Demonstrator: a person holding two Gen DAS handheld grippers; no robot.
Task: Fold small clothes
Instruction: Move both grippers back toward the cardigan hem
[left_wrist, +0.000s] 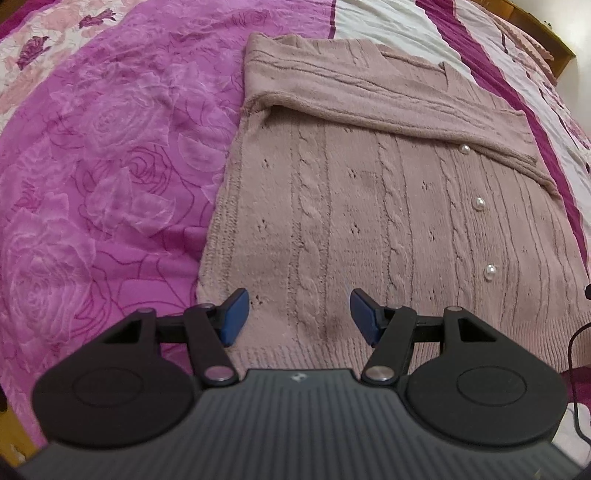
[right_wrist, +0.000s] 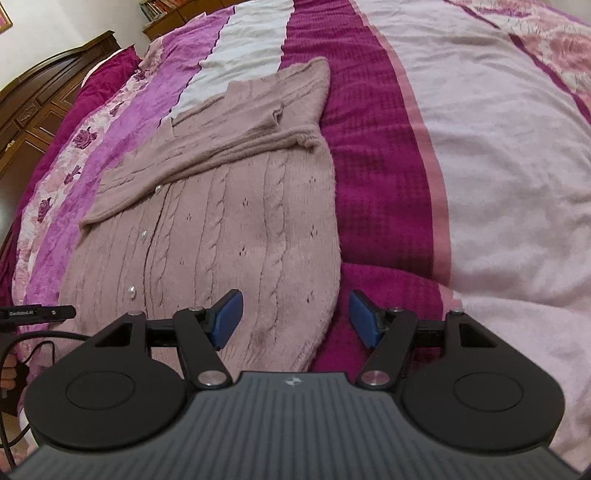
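A dusty-pink cable-knit cardigan (left_wrist: 369, 206) with pearl buttons (left_wrist: 479, 203) lies flat on the bed, both sleeves folded across its chest. My left gripper (left_wrist: 298, 314) is open and empty, hovering over the cardigan's hem near its left corner. In the right wrist view the same cardigan (right_wrist: 229, 229) lies ahead and to the left. My right gripper (right_wrist: 295, 317) is open and empty, above the hem's right corner, its left finger over the knit and its right finger over the bedspread.
The bed carries a magenta rose-print cover (left_wrist: 92, 184) on the left and a maroon and pale pink blanket (right_wrist: 480, 166) on the right. A dark wooden headboard (right_wrist: 40, 99) stands at the far left. A black cable (right_wrist: 22, 343) hangs by the left gripper's body.
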